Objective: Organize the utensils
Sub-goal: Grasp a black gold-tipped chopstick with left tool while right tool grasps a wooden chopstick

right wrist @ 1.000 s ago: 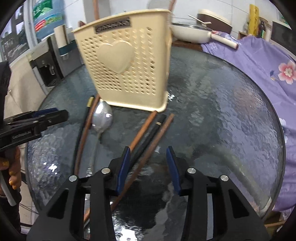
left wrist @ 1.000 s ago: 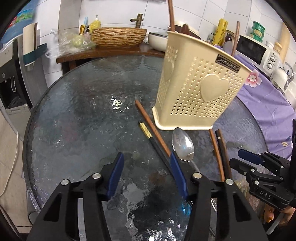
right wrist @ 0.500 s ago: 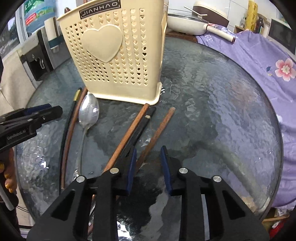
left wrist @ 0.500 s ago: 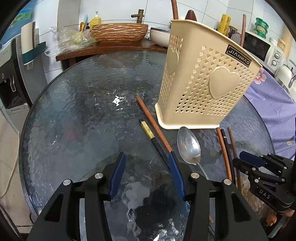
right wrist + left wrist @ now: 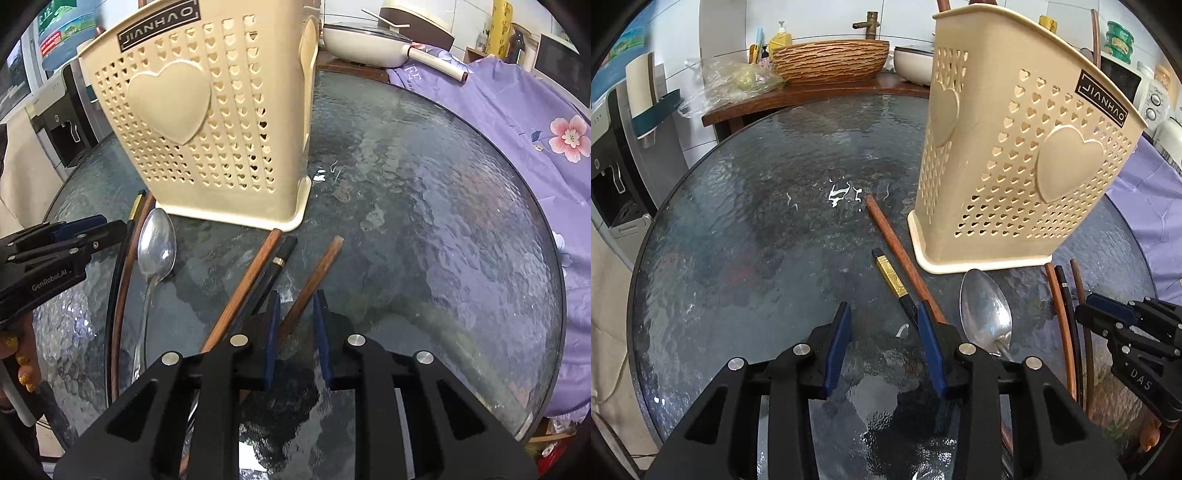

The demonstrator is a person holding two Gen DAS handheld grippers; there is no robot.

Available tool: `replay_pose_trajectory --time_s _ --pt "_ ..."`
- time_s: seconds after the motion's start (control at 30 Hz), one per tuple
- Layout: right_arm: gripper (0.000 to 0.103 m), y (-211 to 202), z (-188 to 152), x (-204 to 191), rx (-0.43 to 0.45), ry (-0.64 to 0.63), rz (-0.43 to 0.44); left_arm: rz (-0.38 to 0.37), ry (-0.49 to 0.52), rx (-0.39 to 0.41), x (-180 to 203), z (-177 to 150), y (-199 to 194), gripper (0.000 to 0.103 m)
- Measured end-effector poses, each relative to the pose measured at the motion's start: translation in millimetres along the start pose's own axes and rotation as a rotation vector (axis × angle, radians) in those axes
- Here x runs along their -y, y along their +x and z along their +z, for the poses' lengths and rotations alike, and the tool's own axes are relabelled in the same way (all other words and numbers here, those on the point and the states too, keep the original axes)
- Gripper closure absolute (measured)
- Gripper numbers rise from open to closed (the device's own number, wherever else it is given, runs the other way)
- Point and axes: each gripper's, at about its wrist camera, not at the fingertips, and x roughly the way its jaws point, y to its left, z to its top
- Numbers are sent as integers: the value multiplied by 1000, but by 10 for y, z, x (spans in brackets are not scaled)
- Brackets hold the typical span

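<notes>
Both tongs have crept closer to the holder since a second ago, and their jaws have just been closing. My right gripper (image 5: 294, 308) now straddles a brown chopstick (image 5: 320, 266), the blue pads a narrow gap apart on either side; I can't tell whether they touch the wood yet. My left gripper (image 5: 882, 319) stands wider with only bare glass between its pads; its right pad sits over the near ends of a black gold-banded chopstick (image 5: 891, 275) and a reddish wooden one (image 5: 899, 254).

Only the right view shows the brown stick between the pads, with a reddish stick (image 5: 245, 282) and a black one (image 5: 273, 267) lying just left of it. It also shows a hand (image 5: 18, 354) on the left tool. The left view alone shows a woven basin (image 5: 831, 61) on a wooden shelf behind.

Beyond lies a steel spoon (image 5: 985, 310), bowl up, shiny, its tip at the holder's base. All utensils lie flat on the round, rippled glass table (image 5: 443, 229). The cream plastic holder (image 5: 199, 122) stands upright, pierced with small hearts, a large raised heart on each face.
</notes>
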Motion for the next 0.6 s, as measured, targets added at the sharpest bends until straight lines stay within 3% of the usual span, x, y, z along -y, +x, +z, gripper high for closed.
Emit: replay_pose_trajectory --time_s 0.2,0.6 --pt "84 85 114 -21 4 -20 2 -1 12 -17 19 81 50 69" --pt "84 64 39 -59 10 -31 12 11 39 -51 52 195 167 88"
